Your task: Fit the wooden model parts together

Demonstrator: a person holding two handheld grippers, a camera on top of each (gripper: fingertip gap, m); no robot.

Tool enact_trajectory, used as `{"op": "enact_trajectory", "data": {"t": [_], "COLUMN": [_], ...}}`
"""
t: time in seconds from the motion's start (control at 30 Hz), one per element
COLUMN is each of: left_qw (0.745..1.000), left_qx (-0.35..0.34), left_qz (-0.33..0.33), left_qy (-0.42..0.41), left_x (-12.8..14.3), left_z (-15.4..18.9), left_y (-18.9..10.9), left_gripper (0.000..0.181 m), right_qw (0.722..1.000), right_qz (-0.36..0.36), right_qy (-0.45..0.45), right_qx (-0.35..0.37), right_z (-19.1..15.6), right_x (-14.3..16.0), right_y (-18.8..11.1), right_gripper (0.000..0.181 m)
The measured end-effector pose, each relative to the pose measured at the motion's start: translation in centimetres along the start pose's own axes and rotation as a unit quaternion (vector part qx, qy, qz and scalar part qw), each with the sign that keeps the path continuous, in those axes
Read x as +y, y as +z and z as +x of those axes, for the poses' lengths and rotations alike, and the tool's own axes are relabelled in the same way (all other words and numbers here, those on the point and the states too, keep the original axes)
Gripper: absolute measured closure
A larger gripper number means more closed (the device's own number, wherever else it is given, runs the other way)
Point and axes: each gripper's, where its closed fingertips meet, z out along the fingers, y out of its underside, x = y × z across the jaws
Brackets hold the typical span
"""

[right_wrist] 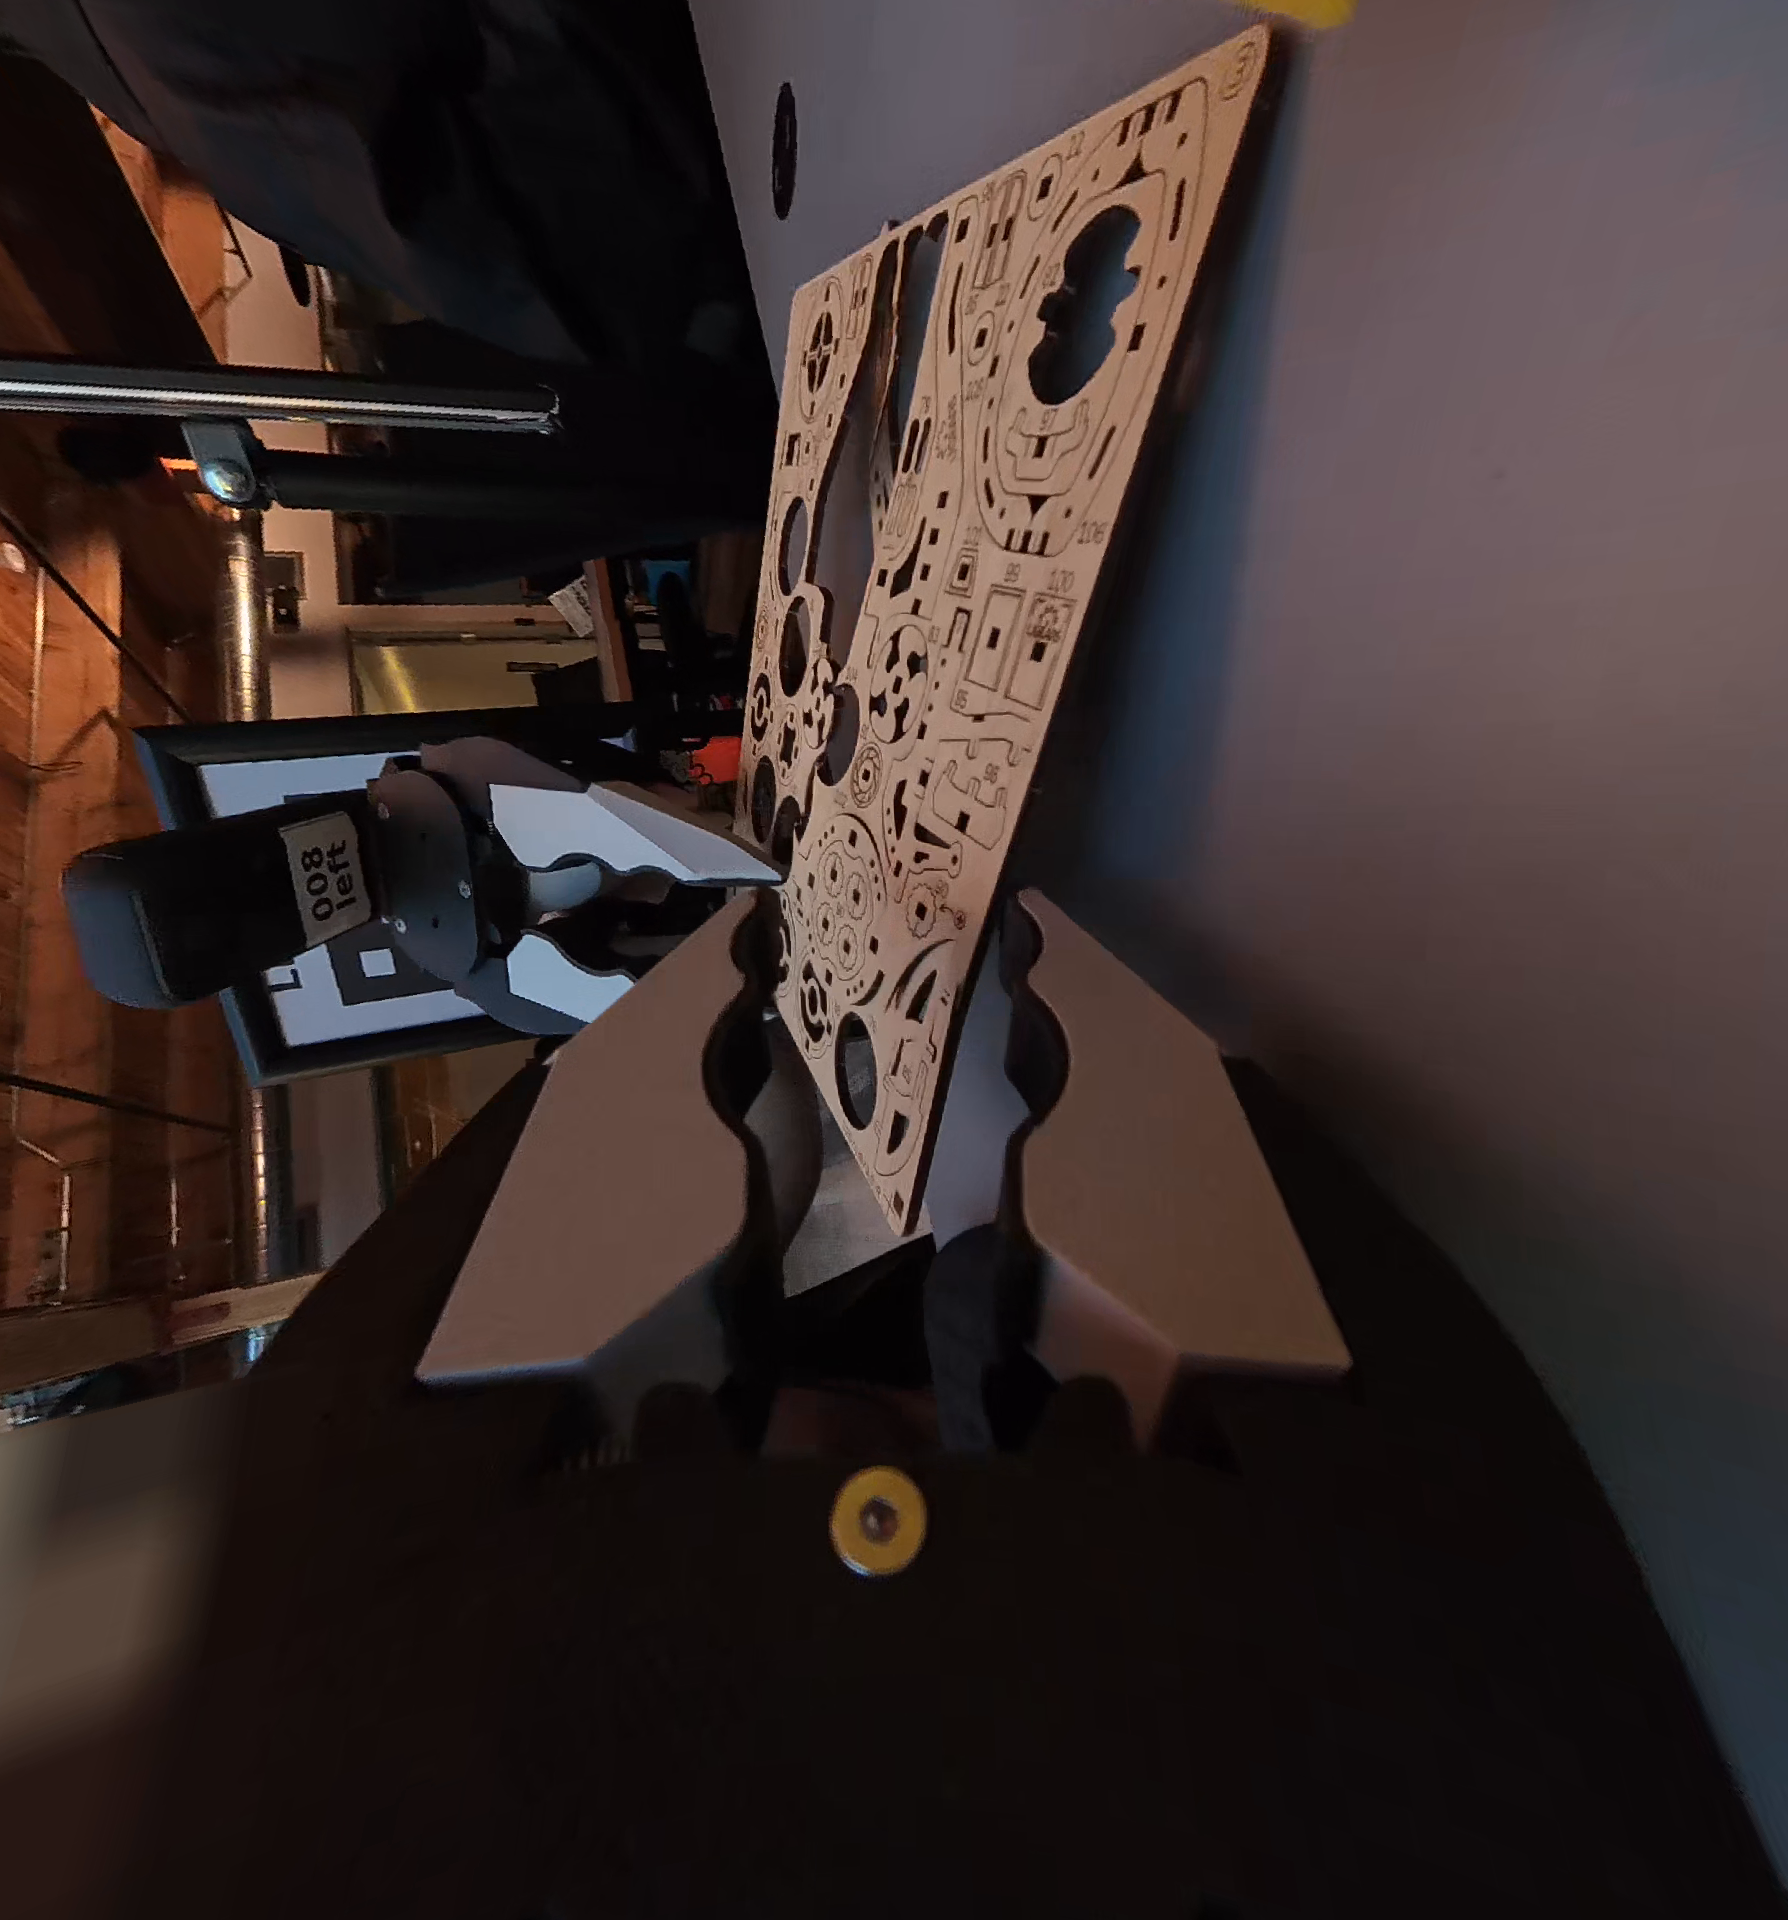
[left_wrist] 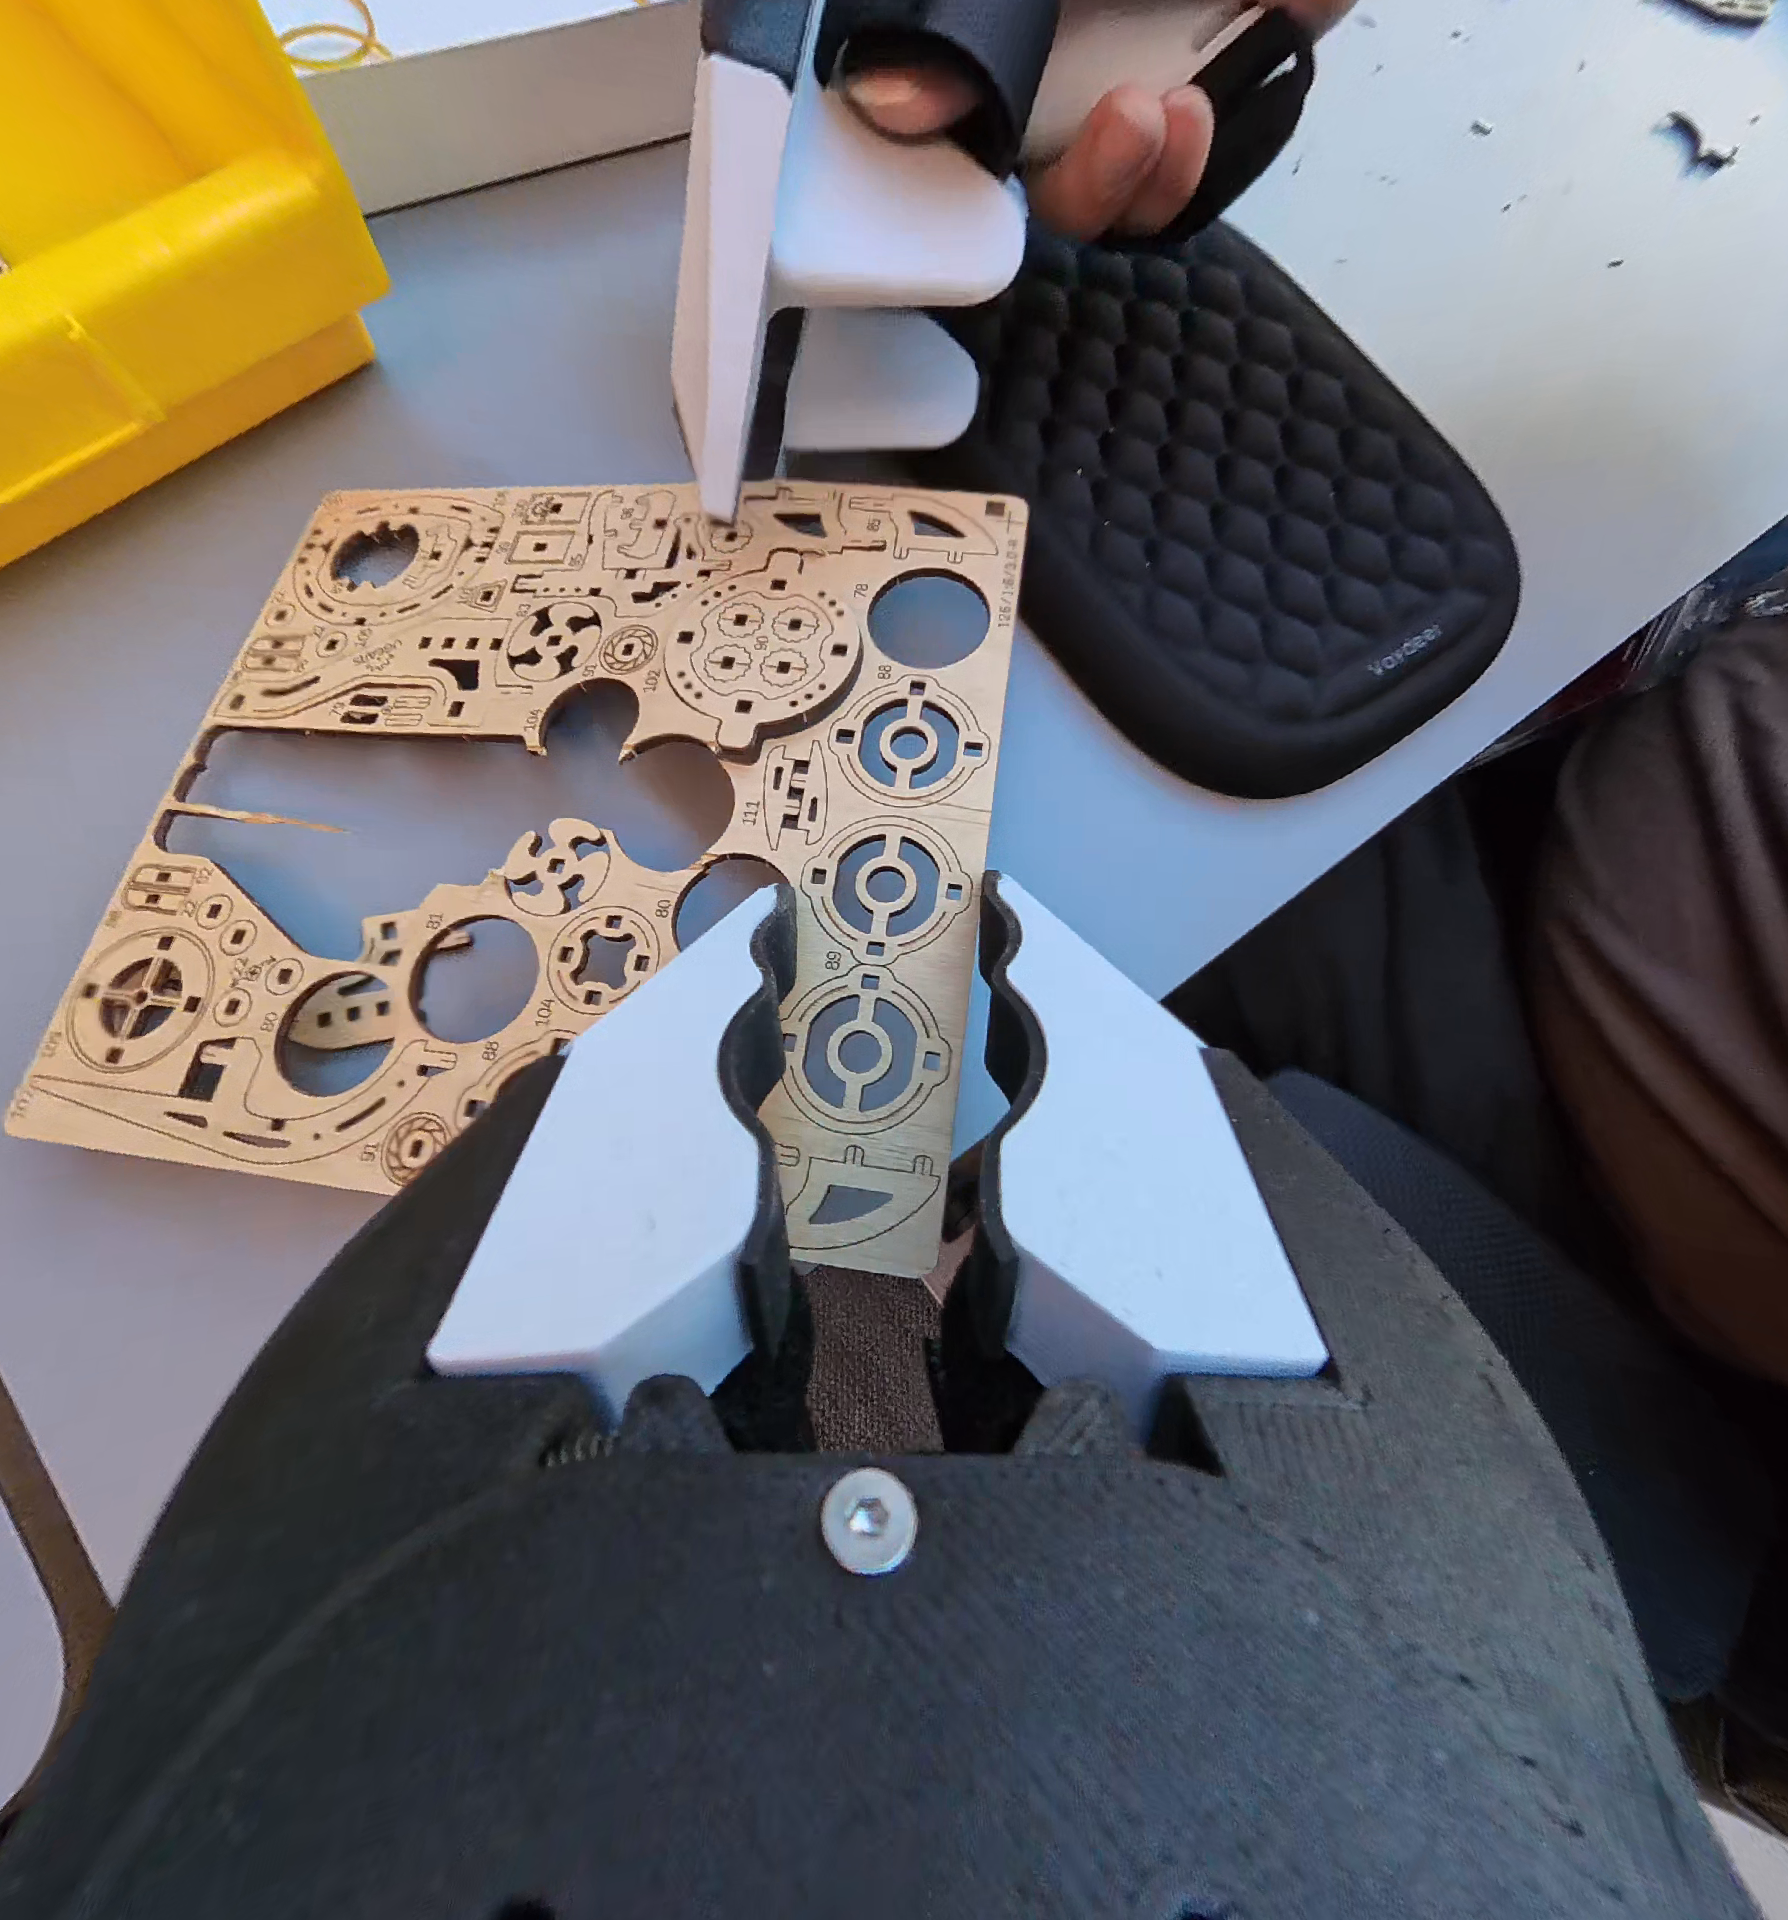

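Observation:
A thin laser-cut wooden sheet (left_wrist: 651, 582) lies on the grey table (left_wrist: 516, 343), with several parts punched out of it. A round gear-like part (left_wrist: 760, 665) stands slightly proud of the sheet. My left gripper (left_wrist: 885, 904) is open, and the sheet's near right strip of ring parts lies between its fingers. My right gripper (left_wrist: 807, 457) comes down from the far side, open, with one fingertip (left_wrist: 724, 504) on a small part near the far edge. In the right wrist view the sheet (right_wrist: 973, 644) runs between my right gripper's (right_wrist: 885, 914) open fingers, and the left gripper (right_wrist: 661, 904) shows beyond.
A yellow bin (left_wrist: 142, 260) stands at the far left. A black padded wrist rest (left_wrist: 1233, 499) lies right of the sheet. A white box (left_wrist: 516, 104) sits behind. The table edge runs close on the right, with a person's leg (left_wrist: 1700, 935) beyond it.

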Motion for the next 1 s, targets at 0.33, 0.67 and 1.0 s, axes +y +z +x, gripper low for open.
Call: {"op": "enact_trajectory", "data": {"t": [0.33,0.67,1.0], "left_qw": [0.999,0.979,0.920], "left_qx": [-0.025,-0.031,0.005], "left_qz": [0.027,0.199,0.346], "left_qy": [0.026,0.005,-0.185], "left_x": [-0.1,-3.9,-6.0], "left_z": [1.2,2.2,-0.1], "left_y": [-0.7,-6.0,-7.1], "left_gripper": [0.147,0.140,0.143], "right_qw": [0.988,0.985,0.970], "right_qz": [0.037,0.072,0.137], "right_qy": [0.044,-0.047,-0.113], "right_qx": [-0.145,-0.147,-0.166], "right_z": [-2.8,-6.0,-7.0], "right_x": [0.3,2.2,8.5], "right_y": [-0.7,-3.7,-13.7], "right_gripper": [0.180,0.180,0.180]}}
